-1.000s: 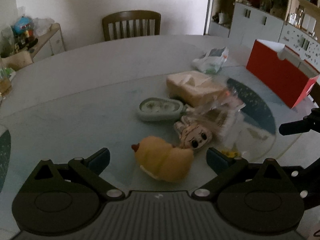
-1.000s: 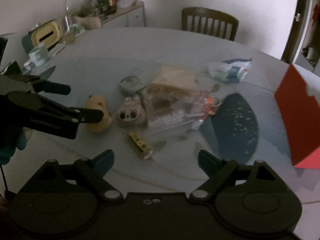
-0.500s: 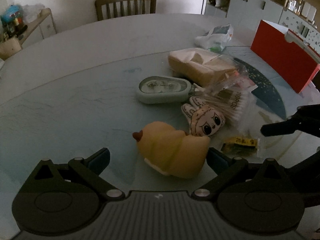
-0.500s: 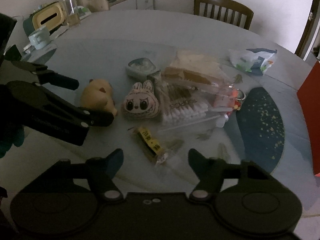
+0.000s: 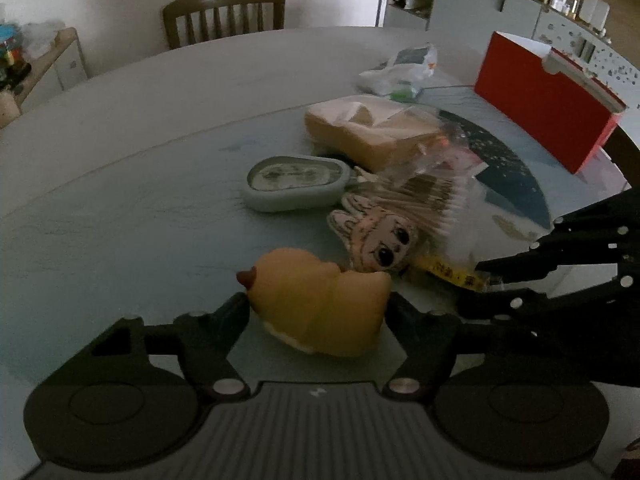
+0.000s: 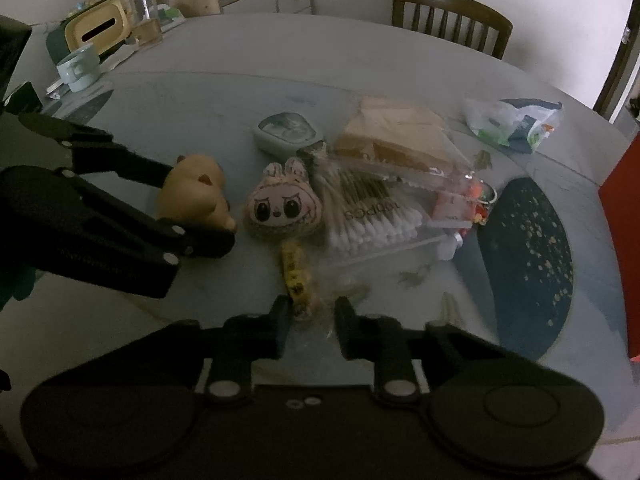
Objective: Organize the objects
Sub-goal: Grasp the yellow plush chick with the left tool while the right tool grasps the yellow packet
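Now closing on two things at once.
Left gripper (image 5: 318, 308) closing around the yellow duck toy (image 5: 320, 300) on the worktop (image 5: 120, 200); right gripper (image 6: 312, 312), wide before, closing narrowly around the small yellow packet (image 6: 294, 268). Getting ready for lifting both.

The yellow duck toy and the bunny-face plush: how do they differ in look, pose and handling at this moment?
The yellow duck toy is plain, rounded and bulky; the bunny-face plush is flat and pale, with printed eyes and ears. The duck sits between the fingers of the left gripper, whose jaws are closing; no gripper is at the plush. The duck lies to the left of the plush, which lies against the cotton swab pack. Both rest on the table.
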Demonstrator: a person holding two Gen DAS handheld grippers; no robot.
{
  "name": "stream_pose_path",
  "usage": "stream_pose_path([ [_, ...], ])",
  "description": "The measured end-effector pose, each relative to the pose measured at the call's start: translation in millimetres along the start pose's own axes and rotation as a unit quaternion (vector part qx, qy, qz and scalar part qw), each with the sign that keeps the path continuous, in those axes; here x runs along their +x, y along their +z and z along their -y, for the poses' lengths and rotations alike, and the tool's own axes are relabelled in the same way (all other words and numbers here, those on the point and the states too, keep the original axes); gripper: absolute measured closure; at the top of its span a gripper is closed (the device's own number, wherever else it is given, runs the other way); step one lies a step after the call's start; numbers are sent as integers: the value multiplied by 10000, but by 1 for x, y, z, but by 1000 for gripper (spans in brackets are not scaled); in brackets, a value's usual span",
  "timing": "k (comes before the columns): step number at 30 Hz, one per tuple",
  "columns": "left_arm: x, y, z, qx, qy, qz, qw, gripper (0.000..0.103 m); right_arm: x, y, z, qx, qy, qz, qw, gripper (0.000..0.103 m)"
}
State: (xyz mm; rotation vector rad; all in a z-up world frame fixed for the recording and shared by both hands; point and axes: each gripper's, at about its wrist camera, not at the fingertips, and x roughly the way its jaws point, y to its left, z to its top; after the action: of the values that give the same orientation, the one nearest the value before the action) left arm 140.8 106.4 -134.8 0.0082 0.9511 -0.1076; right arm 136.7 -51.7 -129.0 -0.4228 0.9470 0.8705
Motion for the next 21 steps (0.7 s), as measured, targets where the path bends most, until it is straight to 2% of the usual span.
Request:
stream_pose_path([
  [5, -7, -5, 8, 200, 22, 101, 9997, 32, -9, -5, 3, 42, 48, 49, 10000, 83],
  [10, -18, -6, 10, 145, -96, 172, 9997, 32, -21, -12, 6, 116, 68, 111, 9998, 88],
  [12, -23, -6, 12, 163, -135, 193, 9996, 32, -29, -15, 7, 169, 46, 180, 9997, 99],
  [21, -37, -9, 27, 237, -314, 284, 9988, 32, -46, -28, 24, 428, 3, 210, 9989, 99],
])
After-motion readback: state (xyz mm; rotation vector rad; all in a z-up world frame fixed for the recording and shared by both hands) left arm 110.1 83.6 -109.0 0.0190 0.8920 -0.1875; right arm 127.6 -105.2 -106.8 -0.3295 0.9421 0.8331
